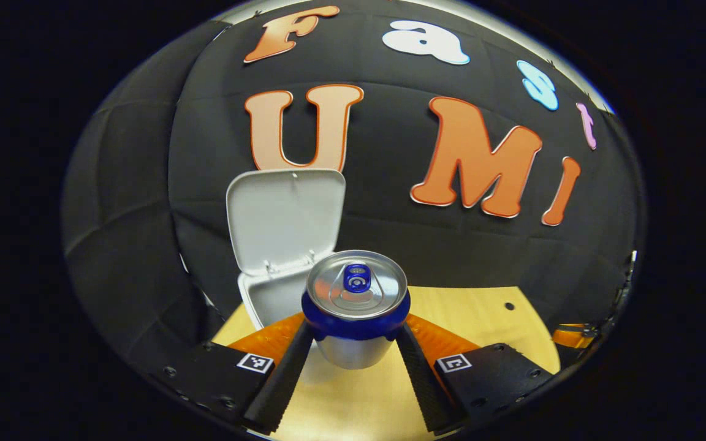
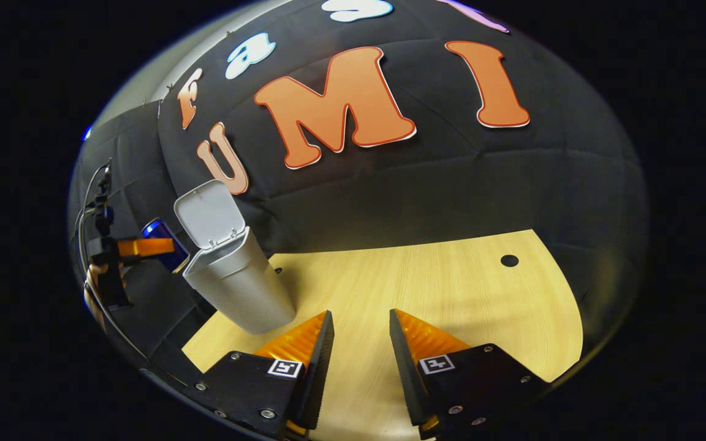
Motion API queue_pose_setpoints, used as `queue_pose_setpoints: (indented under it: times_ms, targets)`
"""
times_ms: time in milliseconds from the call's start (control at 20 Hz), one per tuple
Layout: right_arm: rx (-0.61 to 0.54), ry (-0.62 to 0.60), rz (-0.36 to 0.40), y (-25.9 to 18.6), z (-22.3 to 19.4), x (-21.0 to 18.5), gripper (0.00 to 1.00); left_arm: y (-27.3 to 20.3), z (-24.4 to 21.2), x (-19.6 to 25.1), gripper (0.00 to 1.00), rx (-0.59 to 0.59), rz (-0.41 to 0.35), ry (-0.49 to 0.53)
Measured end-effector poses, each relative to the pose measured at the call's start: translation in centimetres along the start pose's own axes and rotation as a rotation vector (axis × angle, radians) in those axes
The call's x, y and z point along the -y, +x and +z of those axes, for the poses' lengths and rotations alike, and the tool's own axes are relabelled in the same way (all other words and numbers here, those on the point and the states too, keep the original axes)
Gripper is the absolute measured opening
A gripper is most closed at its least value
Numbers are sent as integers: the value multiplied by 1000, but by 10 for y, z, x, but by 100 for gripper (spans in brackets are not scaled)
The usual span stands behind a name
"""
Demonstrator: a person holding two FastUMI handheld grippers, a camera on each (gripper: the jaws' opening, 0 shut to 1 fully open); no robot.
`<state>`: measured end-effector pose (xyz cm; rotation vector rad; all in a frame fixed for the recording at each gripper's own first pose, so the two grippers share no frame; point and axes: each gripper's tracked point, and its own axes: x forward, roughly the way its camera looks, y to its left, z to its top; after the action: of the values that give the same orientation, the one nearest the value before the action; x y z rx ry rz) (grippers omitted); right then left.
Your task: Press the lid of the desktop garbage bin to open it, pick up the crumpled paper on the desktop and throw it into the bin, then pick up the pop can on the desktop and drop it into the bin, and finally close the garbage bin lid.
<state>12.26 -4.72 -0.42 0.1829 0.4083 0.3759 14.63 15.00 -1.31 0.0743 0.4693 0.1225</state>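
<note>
can (image 1: 356, 306) top and side, frame centre: no legible print.
bin (image 2: 239, 285) and lid (image 2: 209, 214), left of frame: no text.
finger-mount tags (image 1: 454, 363), lower frame: square coded markers, no readable characters.

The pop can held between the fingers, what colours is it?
Blue band around a silver body, silver top, blue tab: the pop can shows best in the left gripper view.

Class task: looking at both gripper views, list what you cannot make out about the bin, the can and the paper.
1. Inside of the bin: right gripper view, hidden by its own wall; left gripper view, blocked by the pop can. Whether the crumpled paper lies in there cannot be told.
2. Pop can's lower side: left gripper view, covered by the left hand-held gripper.
3. Pop can in right gripper view: small, partly behind the lid.
</note>
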Motion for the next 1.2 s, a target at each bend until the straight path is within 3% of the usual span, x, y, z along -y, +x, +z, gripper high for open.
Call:
queue_pose_setpoints:
  times_ms: [100,200,400,500,700,950,1200]
  targets:
    - [6,10,-9,-3,-2,0,55,43,16,-19,78,-21,40,11]
    - [17,25,-28,-7,-2,4,55,79,7,-30,81,-54,56,11]
    - [30,59,-69,-17,-3,15,55,113,-36,-36,83,-195,64,-32]
    - [35,68,-89,-20,-3,20,54,125,-44,-38,86,-206,65,-39]
    - [34,83,-107,-22,-5,22,54,109,-37,-31,90,-161,44,-44]
    - [22,75,-91,-21,-11,14,54,49,-24,-16,94,-69,1,-101]
    - [10,72,-53,-16,-15,-2,55,-18,66,-25,93,194,35,-102]
